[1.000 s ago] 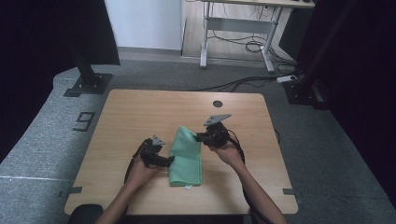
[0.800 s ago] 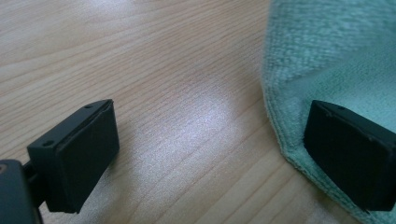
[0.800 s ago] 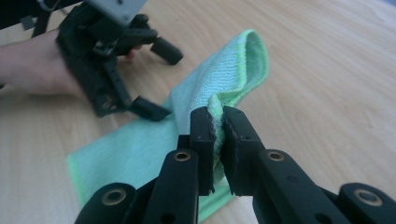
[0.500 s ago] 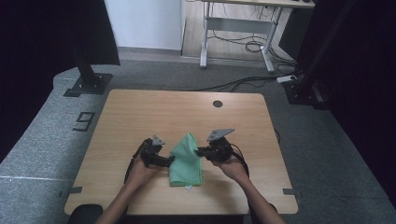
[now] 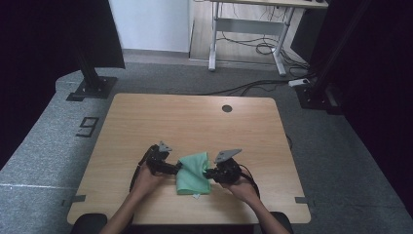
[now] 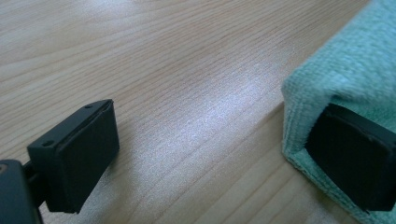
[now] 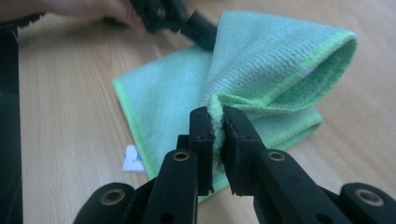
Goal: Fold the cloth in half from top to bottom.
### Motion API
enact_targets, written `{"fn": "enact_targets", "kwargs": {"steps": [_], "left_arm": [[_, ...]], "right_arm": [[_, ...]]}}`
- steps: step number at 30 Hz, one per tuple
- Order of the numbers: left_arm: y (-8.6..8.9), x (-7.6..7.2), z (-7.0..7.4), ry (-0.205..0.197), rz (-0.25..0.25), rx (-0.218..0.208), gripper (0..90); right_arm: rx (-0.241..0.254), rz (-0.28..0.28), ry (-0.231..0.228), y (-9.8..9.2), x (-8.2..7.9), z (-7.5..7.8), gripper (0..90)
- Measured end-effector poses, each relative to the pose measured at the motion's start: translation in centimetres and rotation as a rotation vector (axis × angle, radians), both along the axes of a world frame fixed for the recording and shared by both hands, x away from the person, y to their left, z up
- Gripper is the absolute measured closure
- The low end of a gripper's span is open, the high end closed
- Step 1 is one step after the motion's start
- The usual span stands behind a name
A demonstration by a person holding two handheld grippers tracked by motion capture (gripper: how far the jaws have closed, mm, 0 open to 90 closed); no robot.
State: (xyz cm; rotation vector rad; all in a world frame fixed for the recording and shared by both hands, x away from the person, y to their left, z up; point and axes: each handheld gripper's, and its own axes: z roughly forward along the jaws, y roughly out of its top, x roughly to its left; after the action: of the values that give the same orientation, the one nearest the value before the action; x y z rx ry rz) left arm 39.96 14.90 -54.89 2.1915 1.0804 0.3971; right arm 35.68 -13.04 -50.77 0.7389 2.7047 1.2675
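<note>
A green microfibre cloth [image 5: 194, 174] lies bunched near the front middle of the wooden table [image 5: 195, 122]. My right gripper [image 5: 209, 173] is at the cloth's right side. In the right gripper view its jaws [image 7: 218, 126] are shut on a folded edge of the cloth [image 7: 275, 60], which lifts into a loop above the flat layer. My left gripper [image 5: 175, 168] is at the cloth's left edge. Its jaws [image 6: 215, 126] stand wide open over bare wood, with the right-hand one lying against the cloth's folded edge [image 6: 345, 70].
A white label [image 5: 197, 196] sticks out from the cloth's near edge, close to the table's front edge. A round cable hole [image 5: 227, 108] sits at the back of the tabletop. Beyond the table are a black stand foot [image 5: 90, 90] and floor cables [image 5: 253, 87].
My right gripper has come nearer the person and lower, pulling the cloth's far edge with it, so the cloth is shorter and doubled over. The left gripper has kept its place.
</note>
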Motion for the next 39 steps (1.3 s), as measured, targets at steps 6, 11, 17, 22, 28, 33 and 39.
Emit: {"fn": "enact_targets", "kwargs": {"steps": [6,11,17,22,28,33,39], "left_arm": [[0.0,0.0,0.0,0.000,0.000,-0.001,3.4],[0.1,0.0,0.0,0.001,-0.010,-0.002,3.3],[0.5,0.2,0.8,0.071,-0.068,-0.011,4.9],[0.8,-0.3,2.5,0.072,-0.121,-0.036,14.4],[0.1,-0.7,4.2,0.060,-0.166,-0.059,17.6],[-1.4,-0.7,5.4,0.036,-0.211,-0.061,19.5],[-5.1,0.1,6.6,0.023,-0.276,-0.038,22.5]], "right_arm": [[-0.028,0.008,0.019,0.1,-0.6,-1.3,80.2],[-0.073,0.014,0.023,0.4,-0.9,-2.0,79.1],[-0.069,-0.013,0.045,0.2,-1.0,-2.7,79.2],[-0.049,-0.025,0.068,-0.1,-0.9,-2.9,79.2],[-0.033,-0.048,0.080,-0.2,-0.9,-3.1,78.6],[-0.023,-0.057,0.087,-0.3,-0.9,-3.2,78.2],[-0.015,-0.058,0.087,-0.4,-0.9,-3.3,77.4]]}}
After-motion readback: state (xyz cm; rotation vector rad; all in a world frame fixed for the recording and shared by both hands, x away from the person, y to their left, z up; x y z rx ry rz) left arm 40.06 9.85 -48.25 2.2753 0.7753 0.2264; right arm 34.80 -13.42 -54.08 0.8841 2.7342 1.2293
